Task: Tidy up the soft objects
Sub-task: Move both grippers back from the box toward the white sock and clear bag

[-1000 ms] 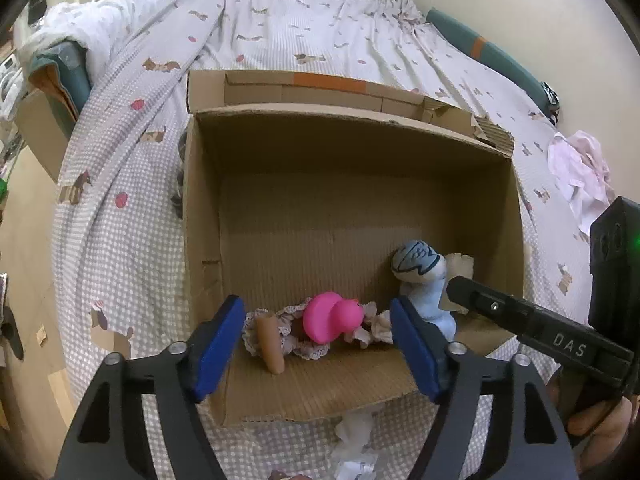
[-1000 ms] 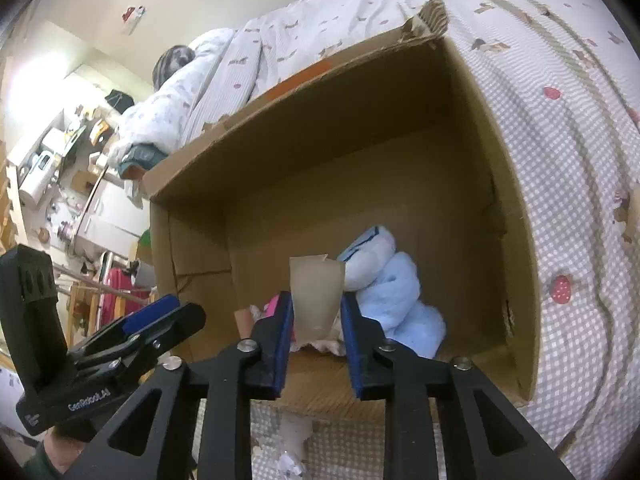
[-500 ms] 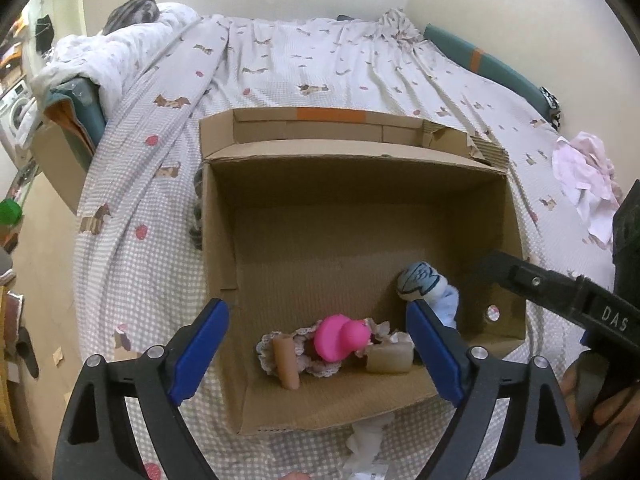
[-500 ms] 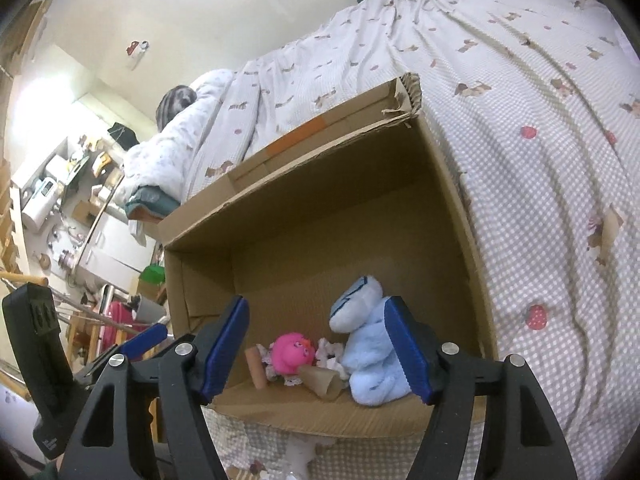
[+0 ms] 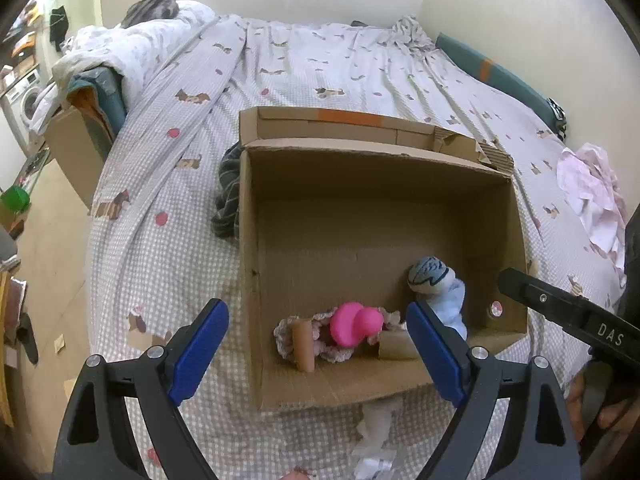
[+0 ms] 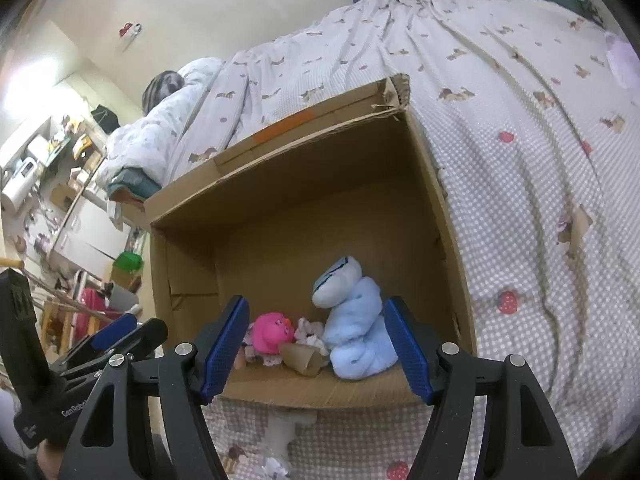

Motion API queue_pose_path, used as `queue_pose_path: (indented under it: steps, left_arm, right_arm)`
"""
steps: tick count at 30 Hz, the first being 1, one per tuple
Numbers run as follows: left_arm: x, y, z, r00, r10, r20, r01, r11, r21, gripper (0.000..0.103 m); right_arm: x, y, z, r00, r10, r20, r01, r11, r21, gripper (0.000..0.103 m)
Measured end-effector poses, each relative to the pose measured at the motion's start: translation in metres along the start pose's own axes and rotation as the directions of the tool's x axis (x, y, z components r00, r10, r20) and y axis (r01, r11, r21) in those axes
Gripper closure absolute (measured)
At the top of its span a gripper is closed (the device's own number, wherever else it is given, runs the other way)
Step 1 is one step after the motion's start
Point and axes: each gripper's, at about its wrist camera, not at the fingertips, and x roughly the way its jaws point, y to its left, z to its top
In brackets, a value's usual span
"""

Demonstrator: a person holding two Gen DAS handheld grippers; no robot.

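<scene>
**A:** What do we see from the left wrist?

**B:** We see our left claw (image 5: 316,350) spread wide with nothing between its blue pads (image 5: 198,350). Past it, an open box (image 5: 248,240) sits on a checked bedspread (image 5: 160,184). Along the box's near wall lie a pink toy (image 5: 354,322) on a frilly knit piece (image 5: 286,330), a tan tube (image 5: 303,346) standing against that piece, a brown cone (image 5: 396,346) on its side just right of the pink toy, and a blue plush (image 5: 438,284) in the near right corner. Our right claw's black body (image 5: 568,312) enters from the right edge. A dark cloth (image 5: 228,196) lies against the box's left wall outside, and pink clothes (image 5: 592,196) lie well apart at right.

**A:** And from the right wrist?

**B:** Our right claw (image 6: 316,346) is also spread wide and holds nothing, hovering at the box's (image 6: 440,208) near edge. Inside we see the pink toy (image 6: 272,332), the cone (image 6: 302,358) touching it, and the blue plush (image 6: 356,332) slumped beside the cone. Our left claw (image 6: 116,334) shows at lower left.
</scene>
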Motion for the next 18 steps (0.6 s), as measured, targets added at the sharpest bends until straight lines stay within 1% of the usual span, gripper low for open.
queue_pose_path:
  steps: [5,7,10,12,14,18]
  left_arm:
    - [-0.013,0.003,-0.004,1.0,0.015,0.024,-0.016,1.0,0.006,0.014]
    - [-0.017,0.006,-0.006,0.999,0.028,0.03,-0.028,1.0,0.006,0.014]
    - [-0.019,0.011,-0.012,0.999,0.047,0.021,-0.047,0.999,-0.01,0.014]
    - [-0.021,0.014,-0.016,0.999,0.047,0.013,-0.047,0.999,-0.017,0.014]
    - [-0.024,0.016,-0.021,0.999,0.05,0.012,-0.05,0.998,-0.023,0.014]
    - [-0.029,0.019,-0.03,0.998,0.06,0.008,-0.06,0.998,-0.032,0.014]
  right_arm:
    - [-0.008,0.01,-0.006,1.0,-0.008,0.0,0.008,0.999,-0.052,0.029]
    - [-0.009,0.015,-0.009,0.999,-0.035,-0.012,0.034,0.996,-0.081,0.028]
    - [-0.01,0.019,-0.013,0.999,-0.024,-0.031,0.02,0.992,-0.121,0.028]
    - [-0.012,0.021,-0.018,0.999,-0.041,-0.035,0.036,0.989,-0.142,0.028]
    - [-0.013,0.017,-0.022,0.998,-0.05,-0.044,0.044,0.991,-0.127,0.028]
    - [-0.007,0.004,-0.032,0.992,-0.052,-0.112,0.045,0.997,-0.067,0.028]
